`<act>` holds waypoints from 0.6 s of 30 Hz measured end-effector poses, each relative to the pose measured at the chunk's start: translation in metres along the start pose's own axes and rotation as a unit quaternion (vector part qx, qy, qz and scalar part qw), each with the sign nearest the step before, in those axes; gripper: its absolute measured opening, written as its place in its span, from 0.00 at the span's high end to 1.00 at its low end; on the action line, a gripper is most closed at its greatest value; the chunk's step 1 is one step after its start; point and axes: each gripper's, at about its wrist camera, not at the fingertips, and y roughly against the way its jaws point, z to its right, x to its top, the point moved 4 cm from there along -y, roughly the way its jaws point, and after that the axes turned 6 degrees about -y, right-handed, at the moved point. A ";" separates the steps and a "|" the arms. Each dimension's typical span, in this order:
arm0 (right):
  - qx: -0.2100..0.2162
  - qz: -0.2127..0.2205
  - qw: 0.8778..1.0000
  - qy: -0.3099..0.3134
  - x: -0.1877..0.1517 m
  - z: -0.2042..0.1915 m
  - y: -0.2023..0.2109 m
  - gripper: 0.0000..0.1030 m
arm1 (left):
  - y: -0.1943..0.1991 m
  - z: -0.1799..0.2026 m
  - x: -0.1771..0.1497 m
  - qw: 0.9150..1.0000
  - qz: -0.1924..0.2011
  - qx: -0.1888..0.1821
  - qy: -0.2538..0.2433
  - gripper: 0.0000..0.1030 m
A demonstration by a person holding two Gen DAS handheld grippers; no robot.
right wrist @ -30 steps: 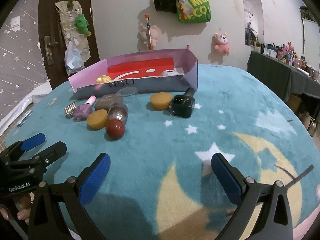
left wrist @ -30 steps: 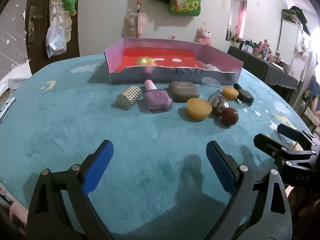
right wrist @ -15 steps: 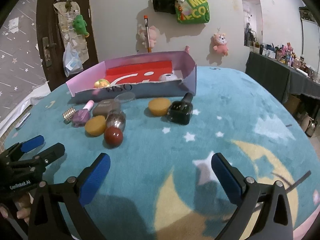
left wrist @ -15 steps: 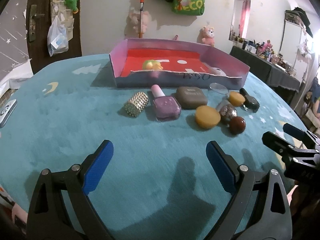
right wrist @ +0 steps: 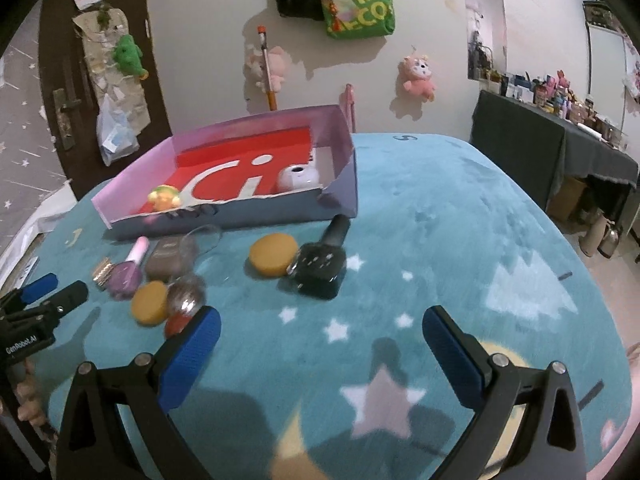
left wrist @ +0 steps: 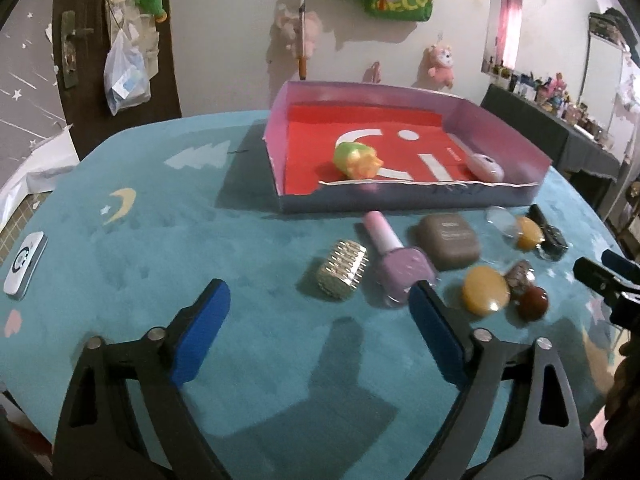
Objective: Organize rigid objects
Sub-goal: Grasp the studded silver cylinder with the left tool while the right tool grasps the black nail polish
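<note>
Tools have both closed in on the row of trinkets since a second ago: left tool [left wrist: 320, 316], jaws wide and empty, now nears the studded cylinder [left wrist: 342, 275] and purple bottle [left wrist: 402, 270]; right tool [right wrist: 320, 340], equally wide, approaches the black bottle [right wrist: 318, 266]. Box [left wrist: 400, 200] waits just beyond, so picking seems imminent.

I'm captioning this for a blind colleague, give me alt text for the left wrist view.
The open left gripper hovers over a teal rug, facing a studded gold cylinder and purple nail polish bottle before a red-lined box.
</note>
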 end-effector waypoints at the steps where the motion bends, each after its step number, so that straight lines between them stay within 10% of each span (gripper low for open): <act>1: -0.004 -0.005 1.000 0.001 0.003 0.001 -0.004 0.00 | -0.005 -0.002 0.002 1.000 -0.009 0.000 -0.003 0.18; 18: -0.053 -0.076 0.996 0.011 0.031 0.013 -0.055 0.07 | -0.044 -0.007 0.016 0.997 -0.068 -0.014 -0.045 0.24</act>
